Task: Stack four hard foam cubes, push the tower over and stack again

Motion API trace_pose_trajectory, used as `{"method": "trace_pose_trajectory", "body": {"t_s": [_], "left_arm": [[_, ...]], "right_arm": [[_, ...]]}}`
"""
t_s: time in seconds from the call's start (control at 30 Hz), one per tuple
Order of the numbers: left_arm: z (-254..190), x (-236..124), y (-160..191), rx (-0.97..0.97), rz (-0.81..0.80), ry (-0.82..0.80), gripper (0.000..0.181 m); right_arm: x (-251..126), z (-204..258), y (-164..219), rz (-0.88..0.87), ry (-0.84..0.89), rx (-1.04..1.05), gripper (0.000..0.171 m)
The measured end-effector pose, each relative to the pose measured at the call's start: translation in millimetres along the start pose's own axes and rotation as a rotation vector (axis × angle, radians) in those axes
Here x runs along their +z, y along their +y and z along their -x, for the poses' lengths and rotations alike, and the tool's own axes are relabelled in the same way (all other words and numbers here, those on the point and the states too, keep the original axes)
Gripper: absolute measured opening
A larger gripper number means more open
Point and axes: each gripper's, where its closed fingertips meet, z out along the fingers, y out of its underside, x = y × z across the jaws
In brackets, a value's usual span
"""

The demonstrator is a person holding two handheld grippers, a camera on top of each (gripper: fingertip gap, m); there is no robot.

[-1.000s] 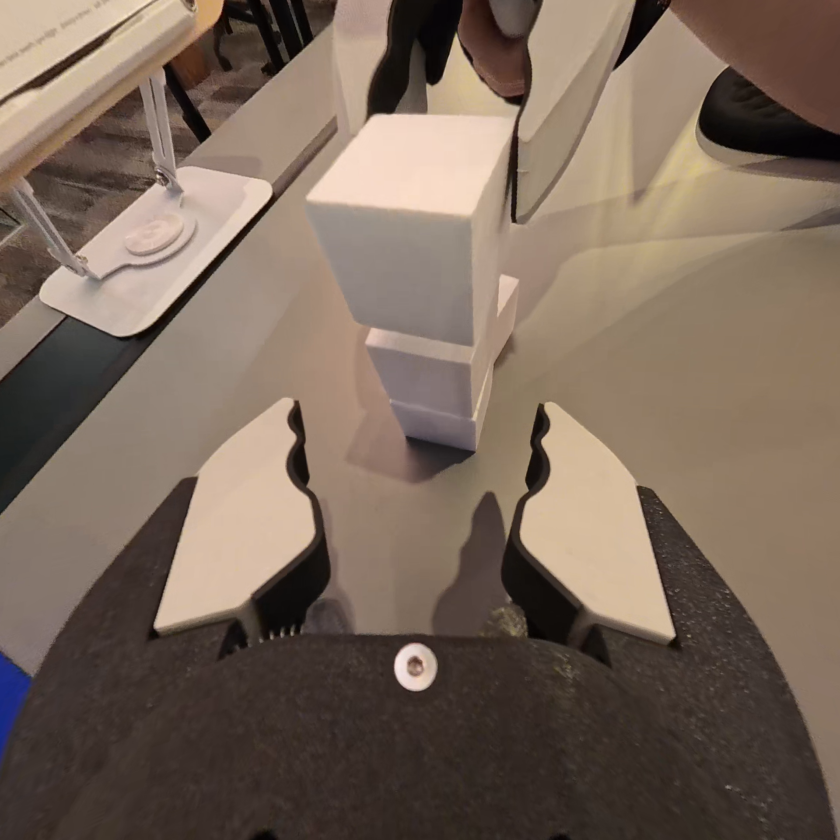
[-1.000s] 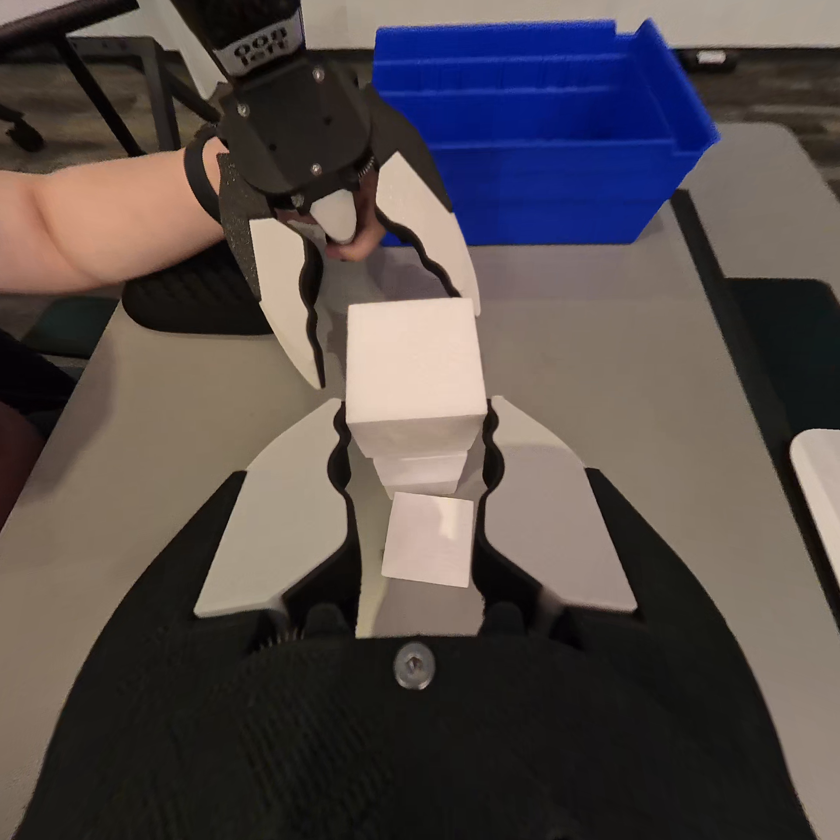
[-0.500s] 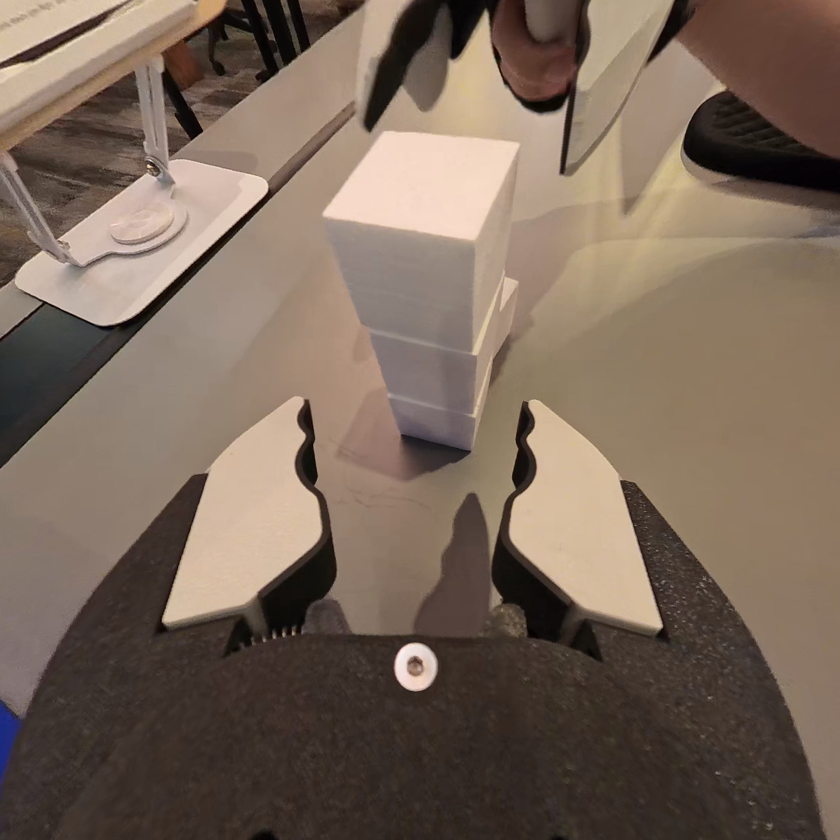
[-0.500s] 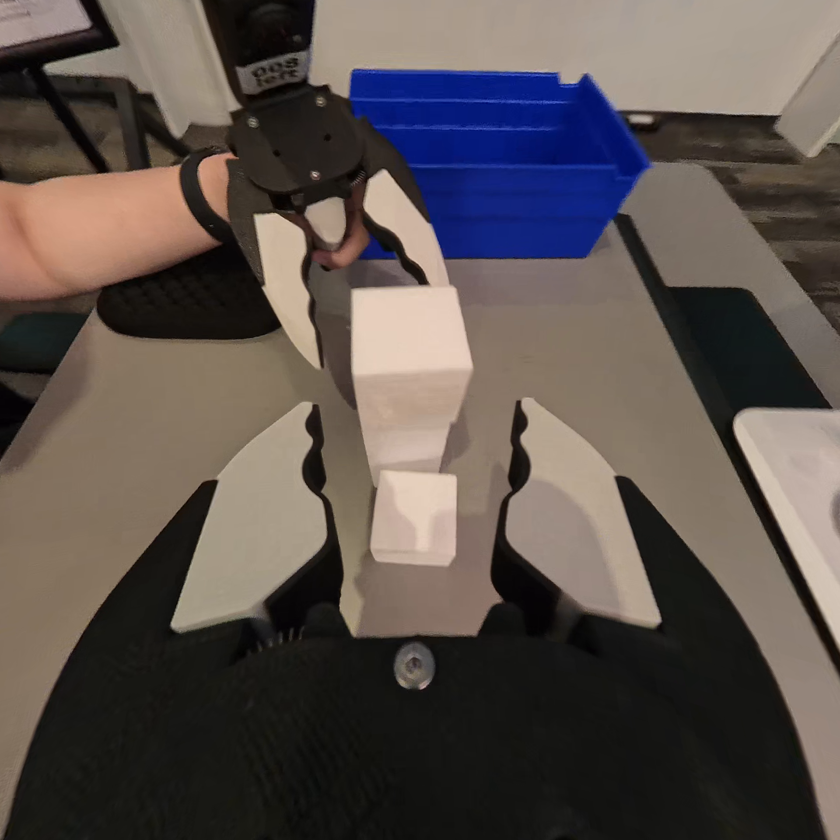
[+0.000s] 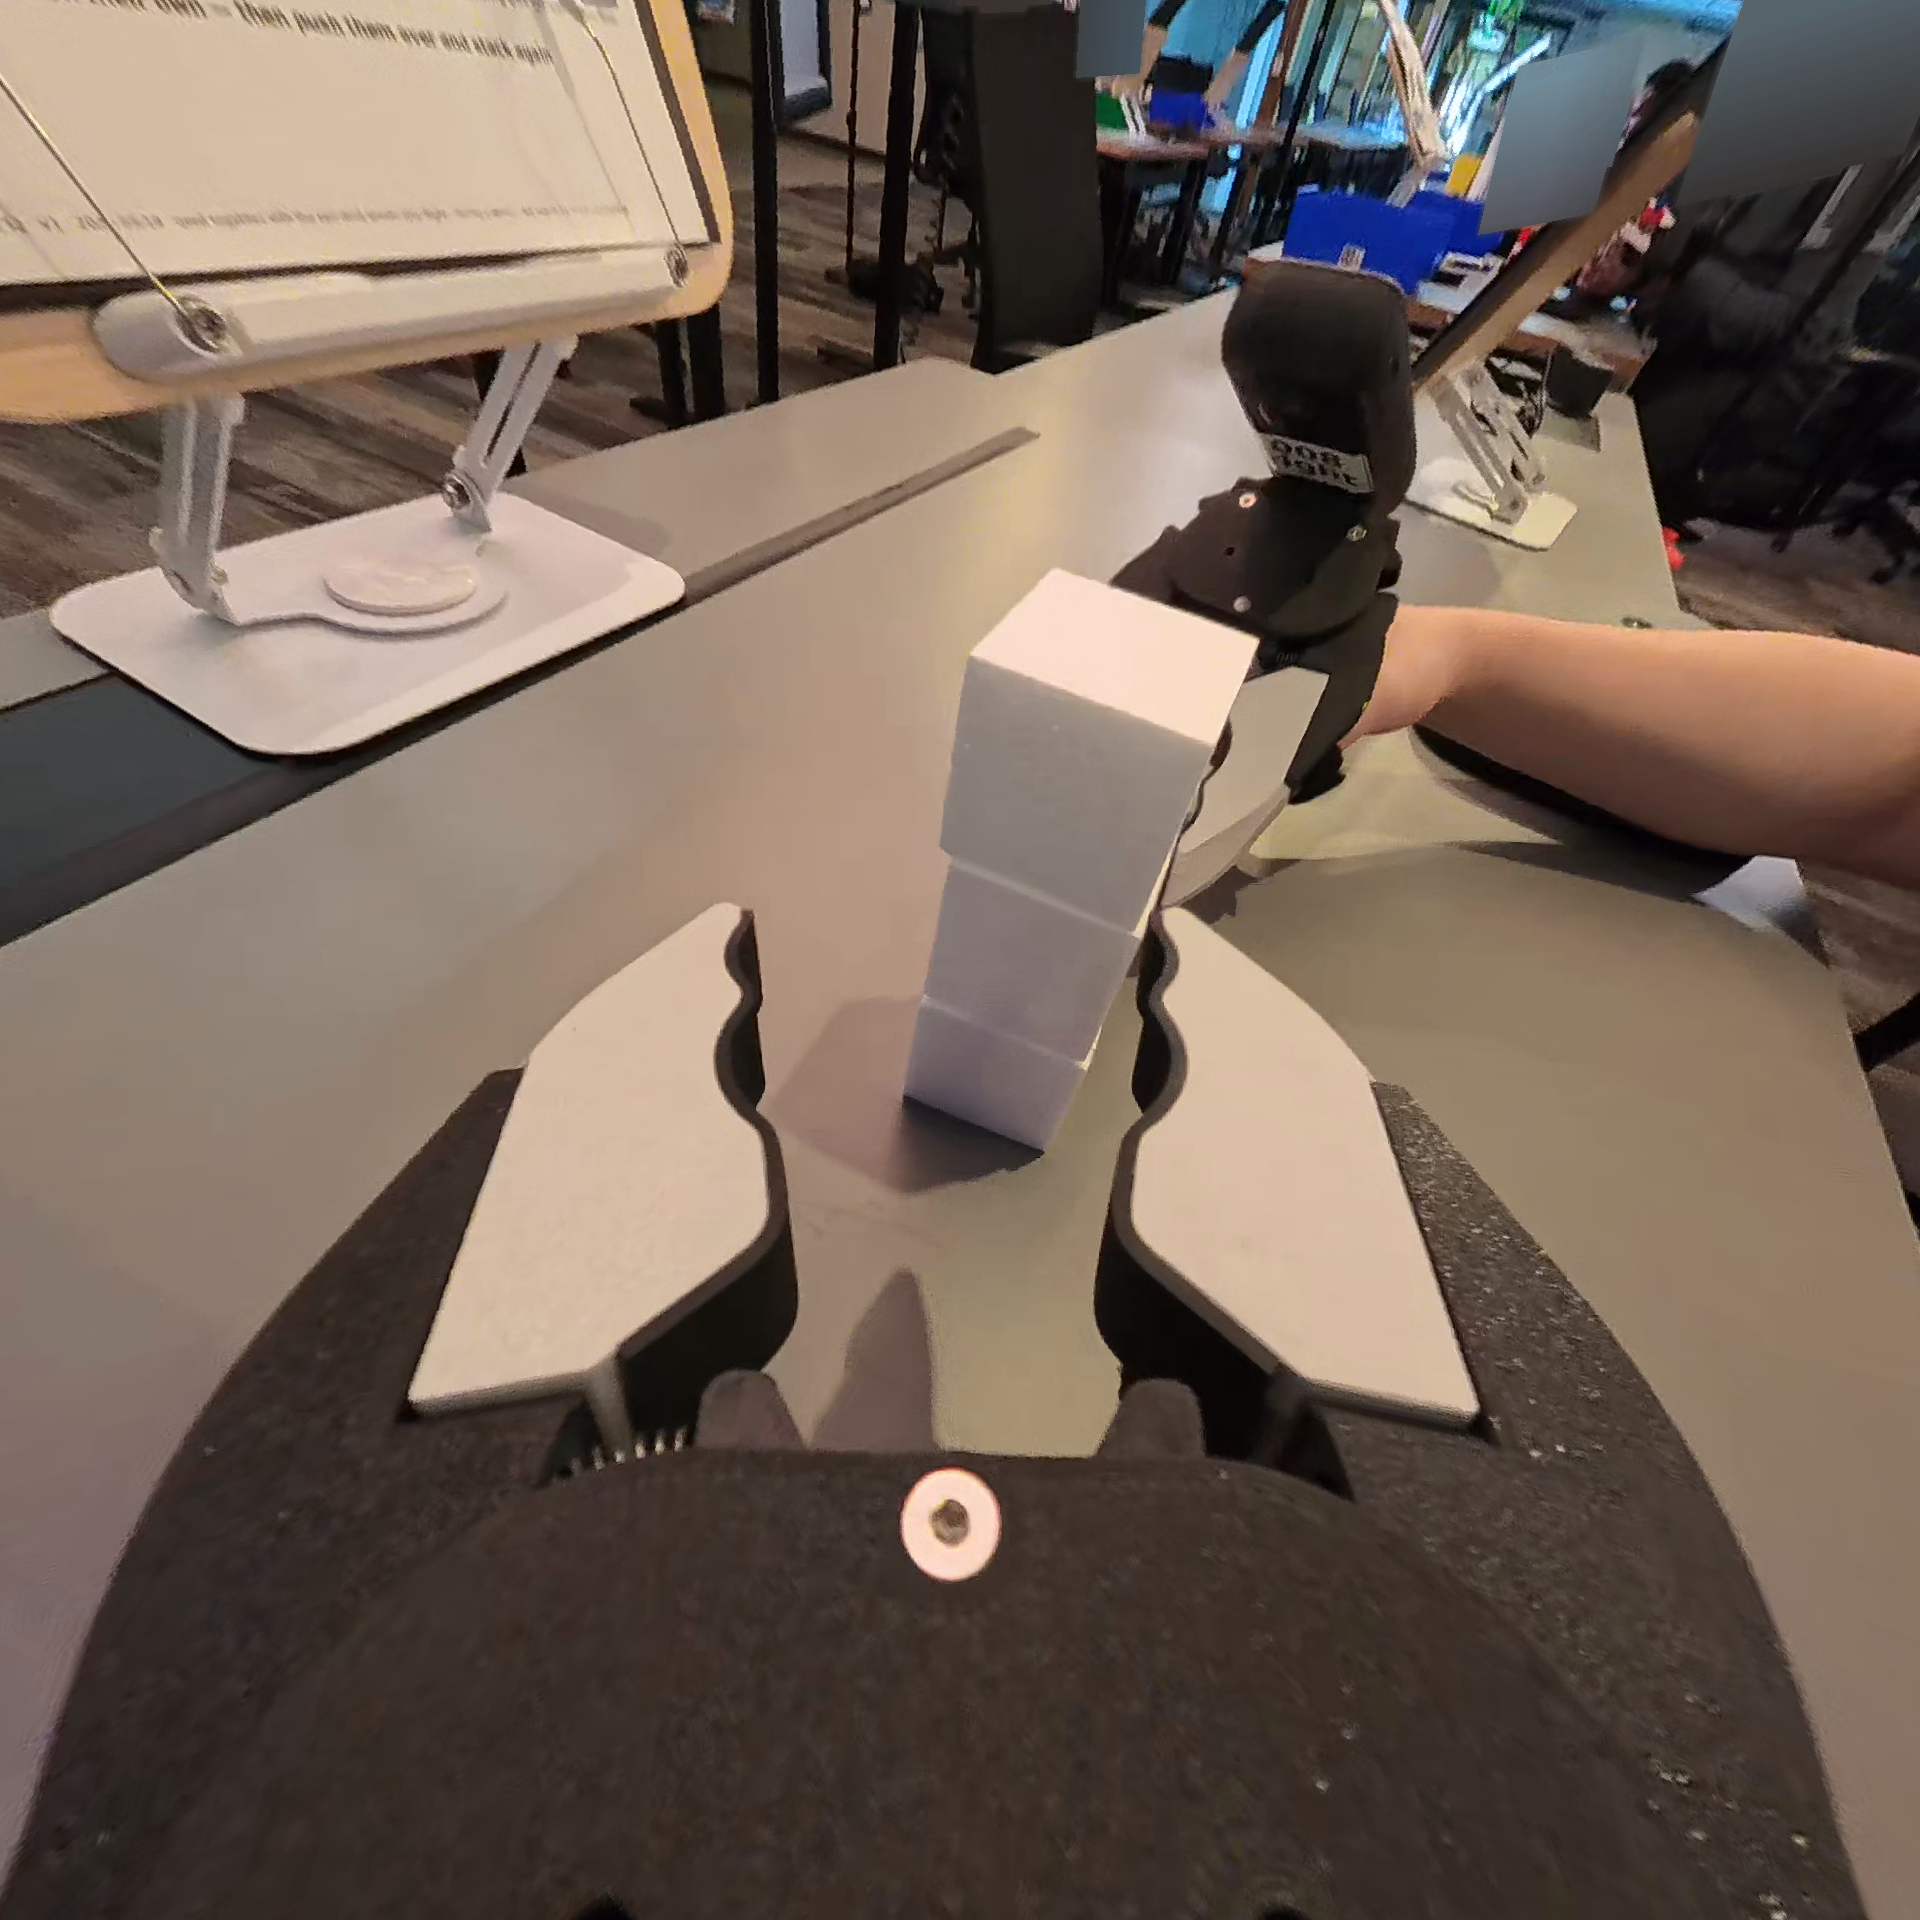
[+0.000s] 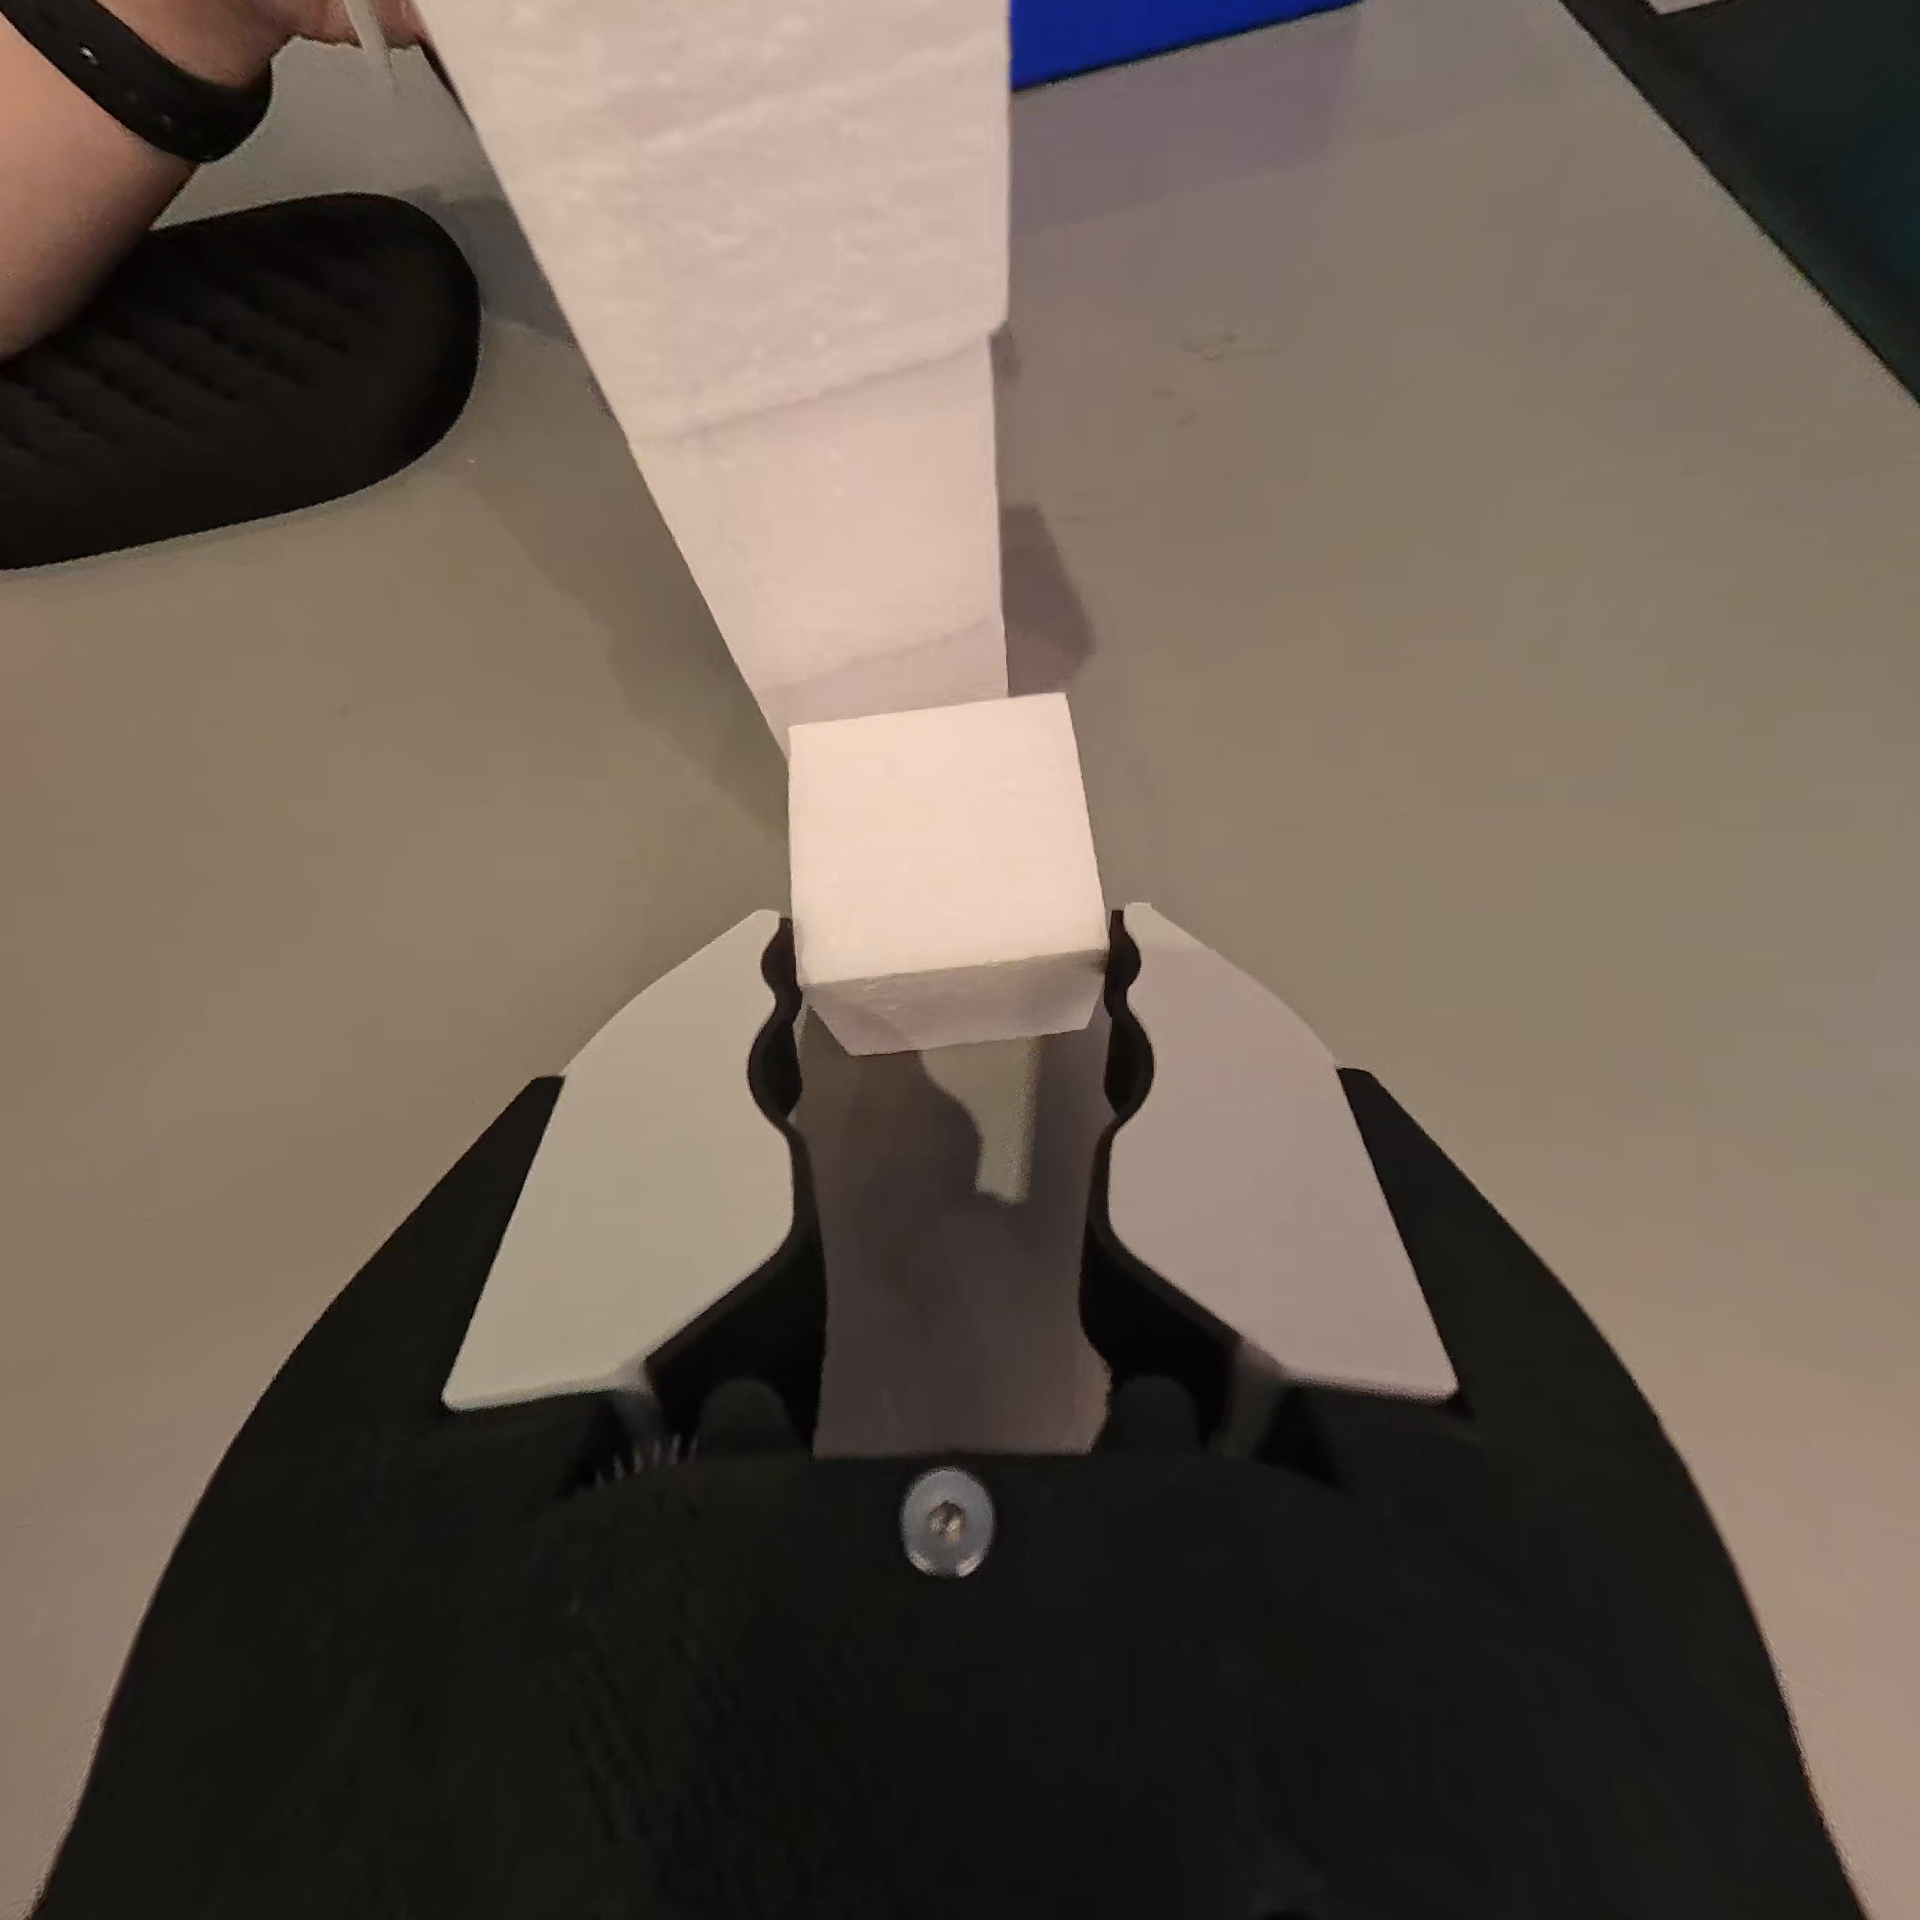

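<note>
Since half a second ago: right gripper (image 6: pixel 951 935) dropped from above the tower to table level and narrowed from a wide gape; left wrist view tilted up and drawn slightly nearer the tower.

Fourth cube (image 6: pixel 935 842): white hard foam, loose, on or just above the grey table (image 5: pixel 520 883), immediately in front of the tower's foot. Flanked by the right gripper's fingertips, which appear to press both side faces; lift-off from the surface not determinable.

Tower (image 5: pixel 1049 883): three white cubes, upright, edges slightly stepped from layer to layer, top cube overhanging a little. Base just ahead of the left gripper (image 5: pixel 948 920).

Left gripper: spread wide, empty, touching nothing, low over the table.

Surroundings: forearm (image 5: pixel 1662 727) behind the right gripper; black ribbed pad (image 6: pixel 208 384) beside the tower; blue bin (image 6: pixel 1143 42) beyond; white document stand (image 5: pixel 364 623) well apart to the side.

Step in hand, by judgement: pick-up of the last cube for the first stack; three of four placed.

Next move, by judgement: firm grip, straight lift clear of the tower's near face, then a square, gentle set-down on the offset top cube. Risk of nudging the uneven stack.
</note>
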Motion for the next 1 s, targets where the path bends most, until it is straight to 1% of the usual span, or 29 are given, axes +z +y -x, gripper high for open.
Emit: {"method": "trace_pose_trajectory", "body": {"t_s": [0.1, 0.17, 0.23, 0.3, 0.33, 0.4, 0.47, 0.6, 0.67, 0.77, 1.0], "left_arm": [[1.7, -5.1, -5.7, 0.009, -0.037, -0.007, 0.068], [2.3, -7.0, -7.1, 0.009, -0.05, -0.004, 0.067], [3.7, -6.7, -5.8, 0.008, -0.046, -0.005, 0.067], [5.4, -4.8, -2.6, 0.013, -0.036, -0.012, 0.066], [7.2, -3.5, -0.8, 0.014, -0.03, -0.022, 0.066], [7.0, -0.4, 3.3, 0.018, -0.013, -0.022, 0.066], [6.4, 1.6, 6.1, 0.025, 0.0, -0.024, 0.067], [3.8, 1.4, 4.5, 0.033, -0.001, -0.019, 0.066], [4.1, 0.1, 3.4, 0.037, -0.005, -0.023, 0.066], [5.3, -1.2, 2.4, 0.027, -0.014, -0.022, 0.065], [7.8, -1.6, 3.7, 0.021, -0.011, -0.024, 0.063]], "right_arm": [[-23.2, -24.0, 10.1, 0.04, 0.091, 0.016, 0.058], [-47.6, -38.5, -3.9, 0.002, 0.132, 0.037, 0.058], [-76.1, -43.3, -47.7, -0.128, 0.152, 0.035, 0.058], [-99.9, -30.2, -103.7, -0.274, 0.1, 0.016, 0.057], [-107.2, -22.9, -128.0, -0.317, 0.08, 0.004, 0.057], [-106.9, -6.9, -160.7, -0.322, 0.038, -0.029, 0.057], [-93.2, 16.3, -176.3, -0.273, -0.055, -0.09, 0.057], [-58.9, 28.2, -166.8, -0.065, -0.055, -0.211, 0.058], [-47.6, 32.4, -159.7, -0.006, -0.072, -0.223, 0.058], [-41.0, 30.6, -156.2, 0.015, -0.054, -0.238, 0.058], [-39.5, 28.6, -155.4, -0.007, -0.081, -0.197, 0.058]]}}
